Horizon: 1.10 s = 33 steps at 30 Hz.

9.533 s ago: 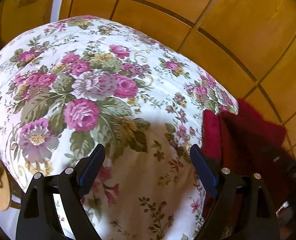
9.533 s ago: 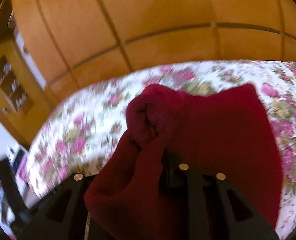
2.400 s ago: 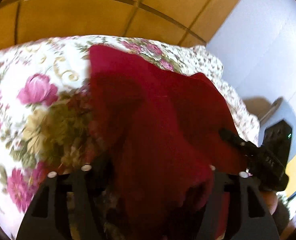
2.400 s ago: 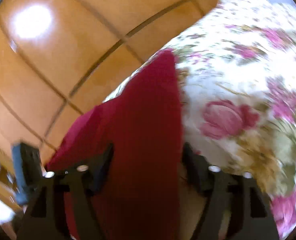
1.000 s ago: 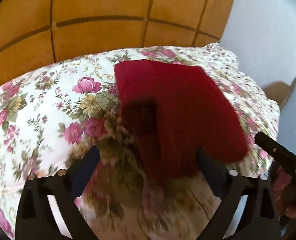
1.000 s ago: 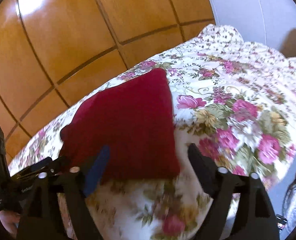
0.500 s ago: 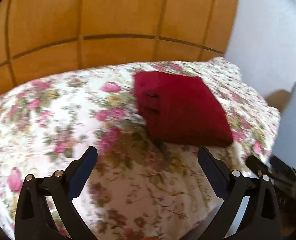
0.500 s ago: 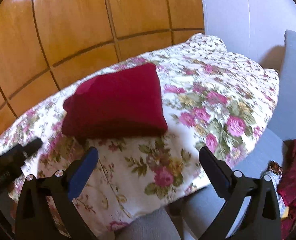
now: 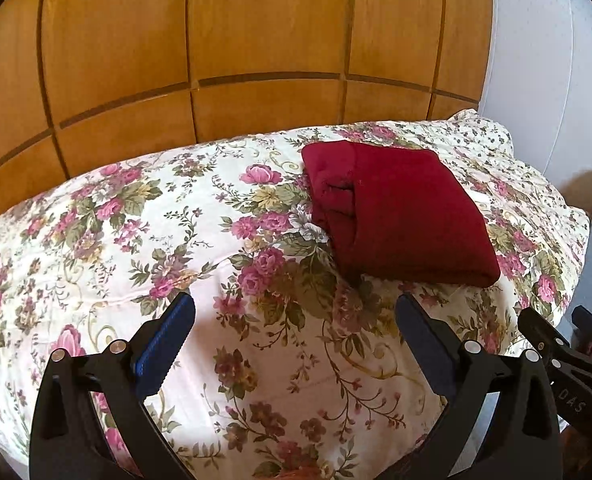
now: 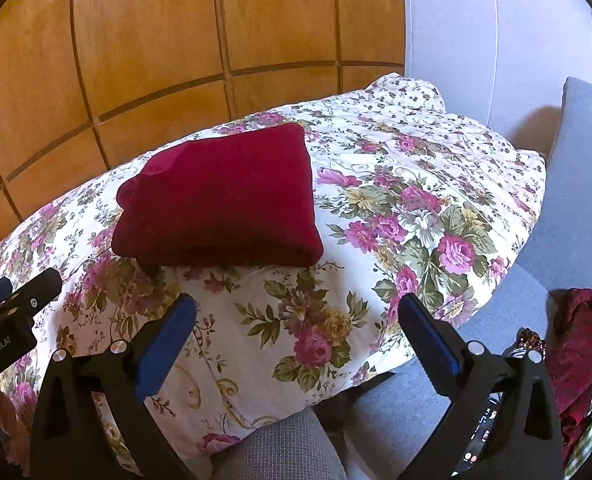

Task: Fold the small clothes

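Note:
A dark red garment (image 9: 396, 208) lies folded into a thick rectangle on the flowered cushion (image 9: 175, 240), near its far right corner. In the right wrist view the same red garment (image 10: 219, 196) sits left of centre on the flowered cushion (image 10: 416, 208). My left gripper (image 9: 296, 312) hovers open in front of the garment, with nothing between its blue pads. Nearer the cushion's front edge, my right gripper (image 10: 296, 312) also stands wide open and holds nothing. Each gripper shows at the edge of the other's view.
Wooden wardrobe panels (image 9: 255, 40) rise behind the cushion and a white wall (image 10: 496, 40) stands to the right. The cushion rests on a grey sofa (image 10: 576, 200). More clothes, one dark red (image 10: 584, 344), lie piled at the right on the seat.
Both grippers have drawn back from the red garment and away from it. The garment, held and folded earlier, now lies released on the cushion, and the right jaws have spread wider.

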### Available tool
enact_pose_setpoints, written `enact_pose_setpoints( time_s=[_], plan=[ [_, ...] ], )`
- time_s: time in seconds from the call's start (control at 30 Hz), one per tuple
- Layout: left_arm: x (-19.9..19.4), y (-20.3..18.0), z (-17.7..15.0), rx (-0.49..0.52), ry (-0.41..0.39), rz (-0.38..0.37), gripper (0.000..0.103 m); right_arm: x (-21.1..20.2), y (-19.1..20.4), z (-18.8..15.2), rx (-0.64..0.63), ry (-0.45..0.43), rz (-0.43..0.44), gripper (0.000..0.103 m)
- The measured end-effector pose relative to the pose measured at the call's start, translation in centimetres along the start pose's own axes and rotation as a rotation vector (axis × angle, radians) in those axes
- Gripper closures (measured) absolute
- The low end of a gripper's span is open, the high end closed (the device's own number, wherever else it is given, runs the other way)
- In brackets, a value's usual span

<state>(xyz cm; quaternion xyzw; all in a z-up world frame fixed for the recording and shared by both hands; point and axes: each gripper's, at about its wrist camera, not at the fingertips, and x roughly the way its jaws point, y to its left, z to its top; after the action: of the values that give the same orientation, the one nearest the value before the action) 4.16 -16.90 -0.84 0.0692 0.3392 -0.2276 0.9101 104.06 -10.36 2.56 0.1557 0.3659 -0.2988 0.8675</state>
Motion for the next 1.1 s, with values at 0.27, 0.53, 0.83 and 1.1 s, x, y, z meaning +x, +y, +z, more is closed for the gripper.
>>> enact_pose_setpoints(
  time_s=[0.27, 0.53, 0.83, 1.1],
  plan=[
    [-0.09, 0.19, -0.16, -0.009, 0.001, 0.01, 0.004, 0.26, -0.04, -0.09, -0.003, 0.01, -0.003, 0.002],
    [-0.25, -0.06, -0.21, -0.008, 0.004, 0.001, 0.004, 0.28, -0.27, -0.03, 0.001, 0.006, -0.009, 0.002],
    [-0.27, -0.44, -0.28, -0.005, 0.002, 0.006, 0.004, 0.54, -0.55, 0.03, 0.006, 0.017, -0.009, 0.002],
    [0.0, -0.37, -0.39, -0.018, 0.01, 0.016, 0.004, 0.57, -0.53, 0.01, 0.002, 0.012, -0.009, 0.002]
  ],
)
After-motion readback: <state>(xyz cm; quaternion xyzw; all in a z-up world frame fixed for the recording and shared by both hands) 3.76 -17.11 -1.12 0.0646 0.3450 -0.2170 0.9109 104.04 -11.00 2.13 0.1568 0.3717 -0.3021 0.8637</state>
